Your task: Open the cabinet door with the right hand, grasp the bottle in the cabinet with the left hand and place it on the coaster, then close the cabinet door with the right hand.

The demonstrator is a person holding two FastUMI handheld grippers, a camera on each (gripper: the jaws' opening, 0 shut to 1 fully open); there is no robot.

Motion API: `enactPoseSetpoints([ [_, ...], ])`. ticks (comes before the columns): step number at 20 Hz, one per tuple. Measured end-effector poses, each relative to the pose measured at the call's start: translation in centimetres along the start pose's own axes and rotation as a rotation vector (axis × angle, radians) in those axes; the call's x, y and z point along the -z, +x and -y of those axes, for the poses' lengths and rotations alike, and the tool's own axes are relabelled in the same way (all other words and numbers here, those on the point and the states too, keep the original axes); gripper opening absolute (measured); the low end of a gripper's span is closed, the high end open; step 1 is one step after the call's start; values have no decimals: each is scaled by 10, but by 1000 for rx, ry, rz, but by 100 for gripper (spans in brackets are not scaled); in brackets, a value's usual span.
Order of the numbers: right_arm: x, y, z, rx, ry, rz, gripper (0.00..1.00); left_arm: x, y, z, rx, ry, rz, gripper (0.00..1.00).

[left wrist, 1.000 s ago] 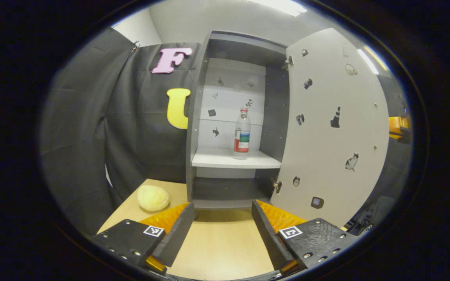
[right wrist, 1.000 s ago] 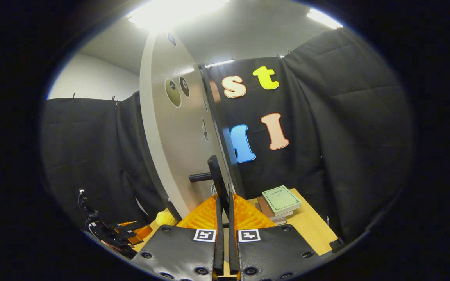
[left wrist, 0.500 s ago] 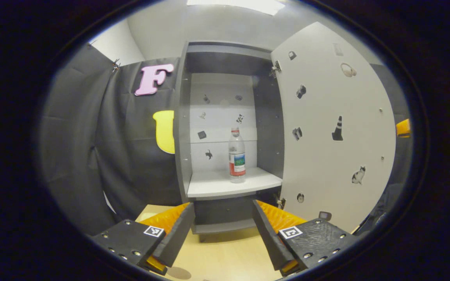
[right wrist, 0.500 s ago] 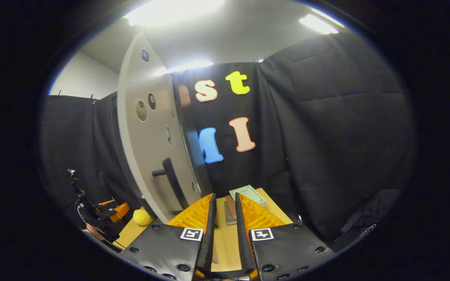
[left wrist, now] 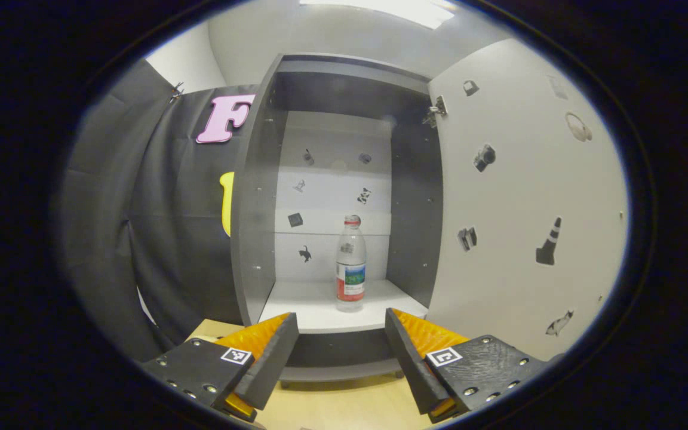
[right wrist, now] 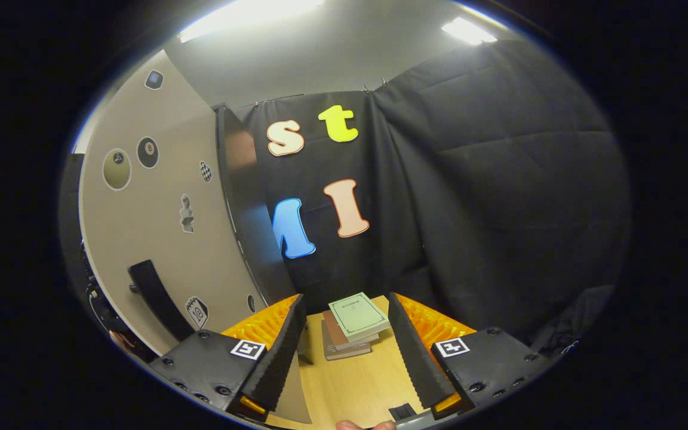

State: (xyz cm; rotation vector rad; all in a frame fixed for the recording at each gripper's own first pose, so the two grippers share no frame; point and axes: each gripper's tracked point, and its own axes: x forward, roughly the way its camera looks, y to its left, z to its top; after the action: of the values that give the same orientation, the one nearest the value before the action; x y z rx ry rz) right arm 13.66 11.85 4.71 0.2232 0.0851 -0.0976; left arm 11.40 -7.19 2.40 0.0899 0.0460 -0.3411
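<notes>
In the left gripper view a clear bottle (left wrist: 350, 266) with a red cap and a red label stands upright on the white shelf (left wrist: 320, 307) of the grey cabinet (left wrist: 254, 227). The pale cabinet door (left wrist: 523, 203) stands swung wide open on the right. My left gripper (left wrist: 339, 352) is open, in front of and below the shelf, with the bottle beyond its fingers. In the right gripper view my right gripper (right wrist: 344, 340) is open with nothing between its fingers. The door's outer face (right wrist: 159, 239) and its black handle (right wrist: 154, 295) lie to the left of it, apart from the fingers.
A stack of books (right wrist: 353, 325) with a green one on top lies on the wooden table (right wrist: 356, 382) ahead of the right gripper. A small black object (right wrist: 402, 411) sits at the table's near edge. The wooden table (left wrist: 344, 406) also shows under the cabinet.
The left gripper has moved closer to the cabinet and higher, so the bottle looms larger. The right gripper let go of the door handle, opened wide and swung right toward the books.
</notes>
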Motion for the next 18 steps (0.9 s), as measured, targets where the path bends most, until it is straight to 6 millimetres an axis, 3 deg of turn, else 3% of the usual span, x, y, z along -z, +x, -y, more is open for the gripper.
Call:
enactPoseSetpoints([
  [6,3,13,-5,-30,42,-11,89,-9,74,-6,30,31,-42,85],
  [7,4,16,-2,-21,37,-10,89,-10,85,-6,29,39,-40,90],
  [9,5,18,6,5,18,-11,89,-9,108,-2,38,51,-39,85],
  [11,8,21,11,23,-1,-19,89,-9,127,2,49,38,-33,85],
  [12,10,20,15,34,-11,-23,89,-7,138,5,55,26,-33,90],
  [13,10,20,18,45,-20,-25,89,-6,148,7,59,14,-35,85],
  [18,13,20,23,70,-33,-41,89,3,187,13,78,-62,-37,85],
])
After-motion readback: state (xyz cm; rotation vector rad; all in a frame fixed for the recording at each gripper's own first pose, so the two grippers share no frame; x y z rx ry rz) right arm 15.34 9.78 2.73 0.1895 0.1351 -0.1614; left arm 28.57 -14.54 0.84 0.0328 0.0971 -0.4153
